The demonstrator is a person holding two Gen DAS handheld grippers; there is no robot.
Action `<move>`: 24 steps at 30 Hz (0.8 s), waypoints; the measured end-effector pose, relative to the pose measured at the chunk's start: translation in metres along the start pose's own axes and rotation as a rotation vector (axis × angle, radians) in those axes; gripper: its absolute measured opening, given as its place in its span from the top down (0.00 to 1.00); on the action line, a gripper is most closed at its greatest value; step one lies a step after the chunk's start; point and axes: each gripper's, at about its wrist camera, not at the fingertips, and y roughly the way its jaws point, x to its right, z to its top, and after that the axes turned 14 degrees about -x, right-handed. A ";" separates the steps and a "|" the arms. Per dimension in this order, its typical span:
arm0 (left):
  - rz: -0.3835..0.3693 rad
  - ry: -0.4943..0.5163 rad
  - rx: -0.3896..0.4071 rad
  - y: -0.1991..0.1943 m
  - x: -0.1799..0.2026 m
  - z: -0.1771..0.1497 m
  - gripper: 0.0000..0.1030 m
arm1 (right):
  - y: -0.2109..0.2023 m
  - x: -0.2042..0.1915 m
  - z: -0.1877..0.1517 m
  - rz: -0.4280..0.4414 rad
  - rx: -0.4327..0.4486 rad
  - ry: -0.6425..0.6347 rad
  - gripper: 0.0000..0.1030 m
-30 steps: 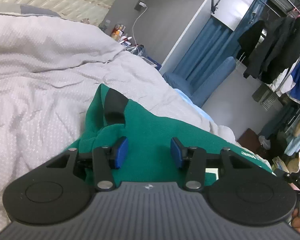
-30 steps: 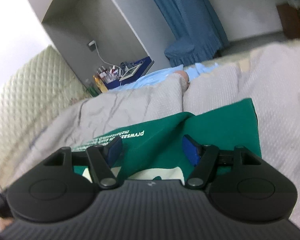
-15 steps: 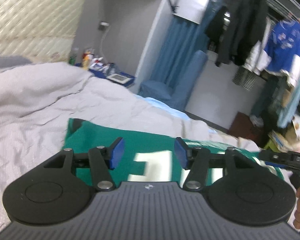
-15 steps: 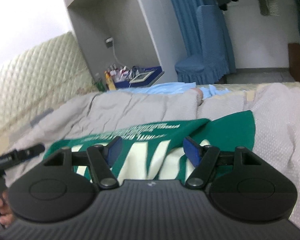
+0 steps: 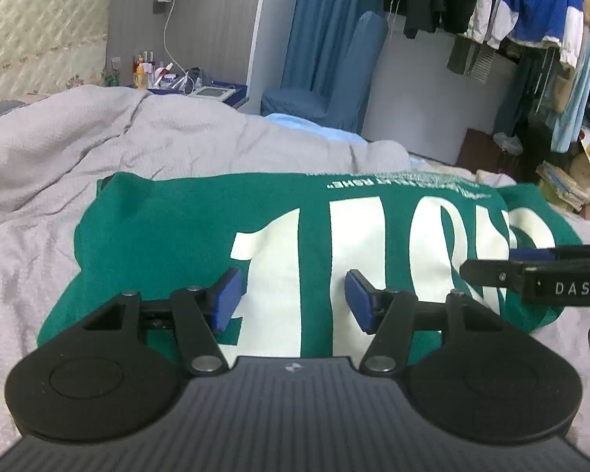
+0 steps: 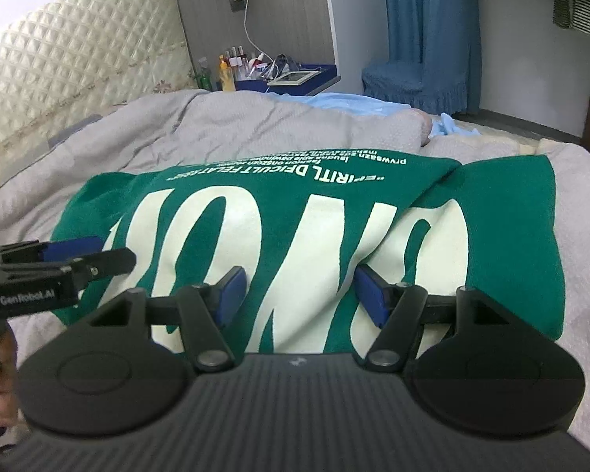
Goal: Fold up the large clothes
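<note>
A green sweatshirt (image 5: 169, 228) with big cream lettering lies folded into a flat rectangle on the grey duvet (image 5: 59, 149). My left gripper (image 5: 291, 287) hovers open over its near edge, blue pads apart, nothing between them. My right gripper (image 6: 299, 283) hangs over the same sweatshirt (image 6: 499, 236) further right, its jaws closing slightly but open and empty. Each gripper shows in the other's view: the right gripper (image 5: 531, 263) at the right edge, the left gripper (image 6: 70, 253) at the left edge, with a hand below it.
A quilted headboard (image 6: 78, 70) stands behind the bed. A blue nightstand (image 6: 291, 76) with bottles and a charger cable is at the far side. Beyond stand a blue covered chair (image 5: 334, 90) and a rack of hanging clothes (image 5: 491, 8).
Both grippers have rolled upright and drawn back toward me from the sweatshirt. The garment, seen close and partly bunched before, now lies flat with its lettering showing. The left jaws have widened.
</note>
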 end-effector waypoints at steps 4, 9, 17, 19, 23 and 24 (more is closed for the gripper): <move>-0.002 -0.006 -0.007 0.011 -0.002 -0.001 0.38 | 0.012 0.003 -0.002 0.004 0.001 -0.004 0.37; 0.014 0.001 0.023 0.008 0.002 -0.003 0.38 | 0.009 0.002 -0.004 0.015 0.018 0.016 0.37; 0.033 -0.001 0.068 -0.021 0.010 -0.013 0.25 | -0.019 -0.010 -0.016 -0.016 0.063 -0.032 0.36; 0.036 0.002 0.074 -0.029 0.013 -0.019 0.23 | -0.028 -0.011 -0.021 -0.019 0.074 -0.032 0.31; 0.047 0.006 0.081 -0.043 0.017 -0.032 0.13 | -0.044 -0.007 -0.029 -0.003 0.072 0.009 0.30; 0.046 -0.001 0.078 -0.045 0.016 -0.034 0.13 | -0.046 -0.005 -0.030 0.002 0.065 0.029 0.30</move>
